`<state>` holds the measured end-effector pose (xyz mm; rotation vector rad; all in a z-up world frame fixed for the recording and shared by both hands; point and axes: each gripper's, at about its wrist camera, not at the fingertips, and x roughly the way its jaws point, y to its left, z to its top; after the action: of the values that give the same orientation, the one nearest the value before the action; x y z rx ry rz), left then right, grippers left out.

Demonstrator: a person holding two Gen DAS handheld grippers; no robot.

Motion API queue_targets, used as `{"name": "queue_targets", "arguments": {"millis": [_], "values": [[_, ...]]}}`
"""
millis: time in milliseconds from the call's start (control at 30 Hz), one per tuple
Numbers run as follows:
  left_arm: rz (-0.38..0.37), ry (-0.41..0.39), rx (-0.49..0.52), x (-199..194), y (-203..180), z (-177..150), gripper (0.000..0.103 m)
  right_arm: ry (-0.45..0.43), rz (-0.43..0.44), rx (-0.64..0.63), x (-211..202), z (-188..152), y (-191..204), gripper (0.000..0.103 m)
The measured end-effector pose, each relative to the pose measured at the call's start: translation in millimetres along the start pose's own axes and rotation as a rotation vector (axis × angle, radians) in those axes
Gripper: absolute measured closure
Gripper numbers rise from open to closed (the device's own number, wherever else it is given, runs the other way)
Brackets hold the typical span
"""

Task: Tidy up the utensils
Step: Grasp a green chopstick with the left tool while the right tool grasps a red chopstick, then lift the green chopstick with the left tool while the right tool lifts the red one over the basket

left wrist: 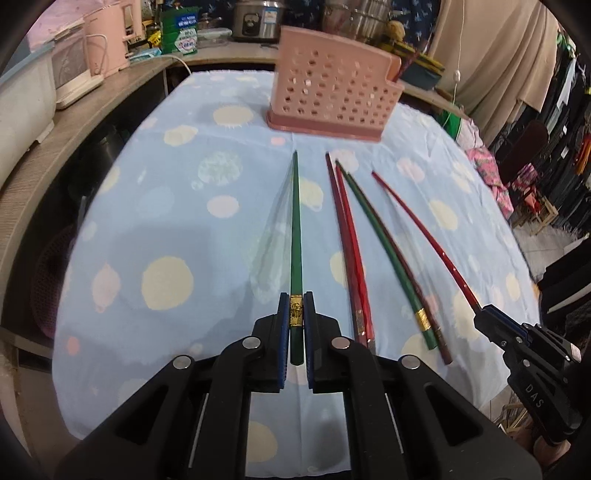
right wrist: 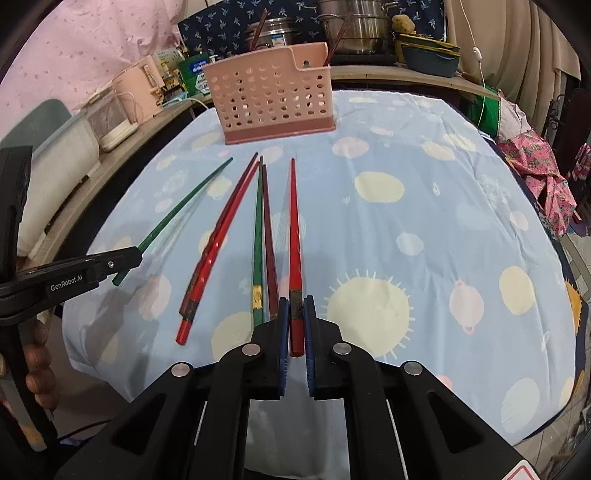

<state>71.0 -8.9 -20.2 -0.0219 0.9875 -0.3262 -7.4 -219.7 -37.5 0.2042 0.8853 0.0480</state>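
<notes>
- Blue cloth [left wrist: 177,206] with pale dots and little suns covers our table, and cluttered shelves ring the back: a pink kettle [left wrist: 110,40], a rice cooker [left wrist: 258,18], steel pots [right wrist: 354,26].
- We see the pink perforated utensil holder [left wrist: 332,92] standing upright at the far end of the cloth, well apart from everything lying in front of it; two dark sticks poke up from its back compartment in the right wrist view.
- Our left gripper [left wrist: 295,314] is clamped on a green chopstick [left wrist: 295,229], blue pads pressed on either side of its gold band, the tip pointing toward the holder.
- Our right gripper [right wrist: 296,314] is pinched on a red chopstick [right wrist: 293,229] near its thick end, and that one also points toward the holder.
- Both held sticks look lifted off the cloth; a faint shadow runs beside the green one.
- Between the two, four more lie on the cloth: a pair of red chopsticks [right wrist: 221,240] touching each other, then a second green chopstick [right wrist: 258,236] right beside a dark maroon chopstick [right wrist: 269,236].
- We also catch fingers [right wrist: 37,354] of a hand wrapped around the left gripper's handle at the left edge of the right wrist view.
</notes>
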Motion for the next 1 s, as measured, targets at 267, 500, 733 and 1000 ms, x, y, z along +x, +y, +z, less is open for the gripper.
{"name": "queue_targets", "arguments": {"millis": [267, 500, 733, 1000], "values": [[-0.011, -0.126, -0.013, -45.9, 6.3, 41.9, 0.096, -0.132, 0.039, 0.064, -39.1, 46.0, -12.7, 0.096], [-0.013, -0.247, -0.013, -76.1, 5.0, 95.2, 0.096, -0.278, 0.030, 0.081, -72.3, 98.8, -26.3, 0.096], [-0.021, -0.347, -0.004, -94.4, -4.5, 157.0, 0.096, -0.384, 0.024, 0.063, -82.7, 153.0, -29.6, 0.096], [-0.018, -0.502, 0.005, -126.2, -16.6, 227.0, 0.096, -0.524, 0.031, 0.049, -93.0, 225.5, -24.6, 0.096]]}}
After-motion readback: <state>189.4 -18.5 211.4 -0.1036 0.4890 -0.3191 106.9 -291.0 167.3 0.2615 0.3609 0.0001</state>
